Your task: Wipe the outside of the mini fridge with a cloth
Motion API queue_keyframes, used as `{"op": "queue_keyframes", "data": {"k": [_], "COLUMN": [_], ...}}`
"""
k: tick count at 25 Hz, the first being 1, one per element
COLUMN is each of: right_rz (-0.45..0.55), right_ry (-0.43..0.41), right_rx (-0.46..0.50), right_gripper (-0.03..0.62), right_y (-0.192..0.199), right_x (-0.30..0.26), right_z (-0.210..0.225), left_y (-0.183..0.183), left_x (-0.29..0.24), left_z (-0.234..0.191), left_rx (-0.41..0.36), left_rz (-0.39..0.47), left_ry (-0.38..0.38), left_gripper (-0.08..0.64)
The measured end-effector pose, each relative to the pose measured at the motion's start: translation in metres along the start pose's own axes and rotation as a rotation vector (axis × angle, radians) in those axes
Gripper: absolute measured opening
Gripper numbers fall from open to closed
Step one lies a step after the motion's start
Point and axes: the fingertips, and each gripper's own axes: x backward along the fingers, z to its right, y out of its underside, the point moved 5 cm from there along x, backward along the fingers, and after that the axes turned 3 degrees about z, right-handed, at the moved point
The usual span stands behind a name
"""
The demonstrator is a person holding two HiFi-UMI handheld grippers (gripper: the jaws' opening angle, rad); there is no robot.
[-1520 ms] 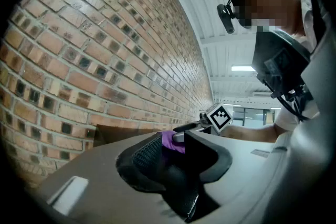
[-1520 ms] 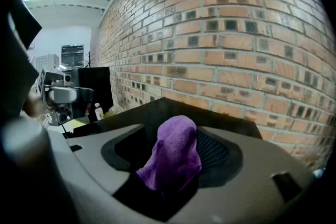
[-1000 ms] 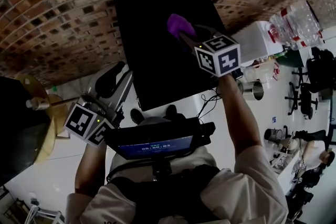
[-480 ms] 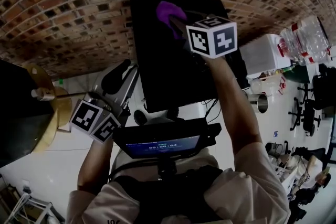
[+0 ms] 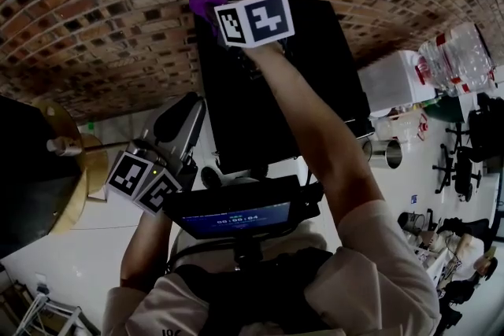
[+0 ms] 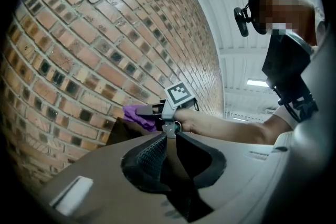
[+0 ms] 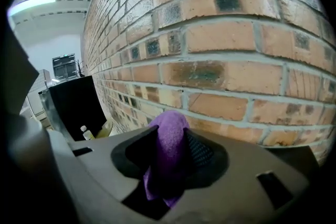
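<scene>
From the head view, the right gripper [image 5: 214, 16] is stretched out over the far left corner of the black mini fridge [image 5: 276, 90], close to the brick wall [image 5: 94, 4] behind it. A purple cloth [image 5: 203, 1] sticks out past the marker cube on that gripper and sits at the fridge's back edge; whether it presses on the top cannot be told from here. The left gripper [image 5: 179, 116] is held low and to the left of the fridge, apart from it, above a white surface. To the right of the fridge stand a metal cup [image 5: 383, 154] and a pack of clear bottles [image 5: 450, 47]. In the left gripper view, the left gripper [image 6: 169, 136] looks along the brick wall [image 6: 79, 55]; its jaws have just been closing and now stand only a narrow gap apart, with nothing between them. Beyond them the right gripper [image 6: 153, 110] shows with the cloth [image 6: 137, 116] bunched at its tip over the dark corner of the mini fridge [image 6: 116, 129], and the person's forearm [image 6: 220, 126] runs back to the right. In the right gripper view, the right gripper [image 7: 169, 145] has its jaws clamped on the cloth [image 7: 168, 131], which rises in a fold between the pads and hangs down into the gap, with the brick wall [image 7: 226, 60] directly ahead and a small bottle [image 7: 84, 131] far off at the left.
</scene>
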Motion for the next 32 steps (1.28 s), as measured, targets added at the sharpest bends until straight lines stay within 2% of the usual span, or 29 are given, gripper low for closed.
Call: {"op": "queue_keyframes", "data": {"k": [6,15,32], "right_rz": [-0.038,-0.025,-0.006], "right_ry": [0.026,0.083,0.243], "right_rx": [0.031,0.031,-0.029], "right_gripper": [0.137,0.137,0.137], "right_y": [0.008,0.017,0.045], "right_x": [-0.027,-0.014,0.043], "right_z": [-0.005,0.021,0.115], "left_y": [-0.002,-0.001,0.002], "left_x": [0.002,0.001,-0.013], "left_z": [-0.003,-0.005,0.009], "left_rx": [0.007,0.024,0.019], "left_rz": [0.001,-0.005,-0.027], "left_ry": [-0.010,-0.004,0.019], "left_gripper": [0.043,0.043,0.043]}}
